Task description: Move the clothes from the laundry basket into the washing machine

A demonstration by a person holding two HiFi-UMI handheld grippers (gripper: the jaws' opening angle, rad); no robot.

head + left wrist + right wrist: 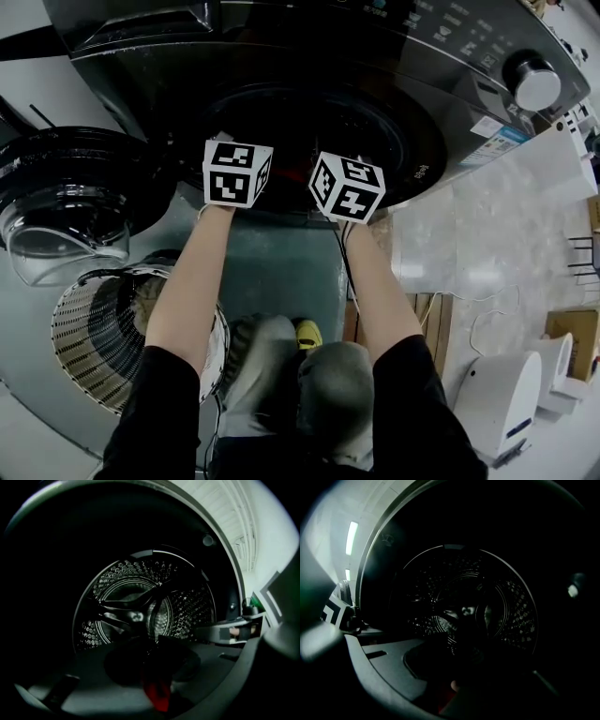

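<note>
Forearms run up from 6 o'clock in the head view to the dark mouth of the washing machine (469, 66) at 12 o'clock. The left gripper (237, 173) and right gripper (347, 187) sit side by side at that mouth, with their jaws out of sight inside it. The open door (66, 202) hangs at 9 o'clock. The laundry basket (80, 352) stands on the floor at 8 o'clock.

The left gripper view looks into the drum (187, 606). A dark garment (157, 693) with a red fold lies on the grey seal (79, 691) at 6 o'clock, at the drum's lip and not yet inside. The red fold comes up just where the jaws meet, so I read this gripper as clenched on it. To do the step well, I would carry both grippers level and deeper, past the seal, and release only once the whole garment is over the drum floor. A tail left on the seal could be caught by the door. The garment is a bunched heap, and its long axis seems to run from 6 towards 12 o'clock, pointing into the drum.

The right gripper view shows the same drum, with the garment filling 5 to 6 o'clock. The picture is too dark for me to tell whether this gripper pinches it or stands slack.
</note>
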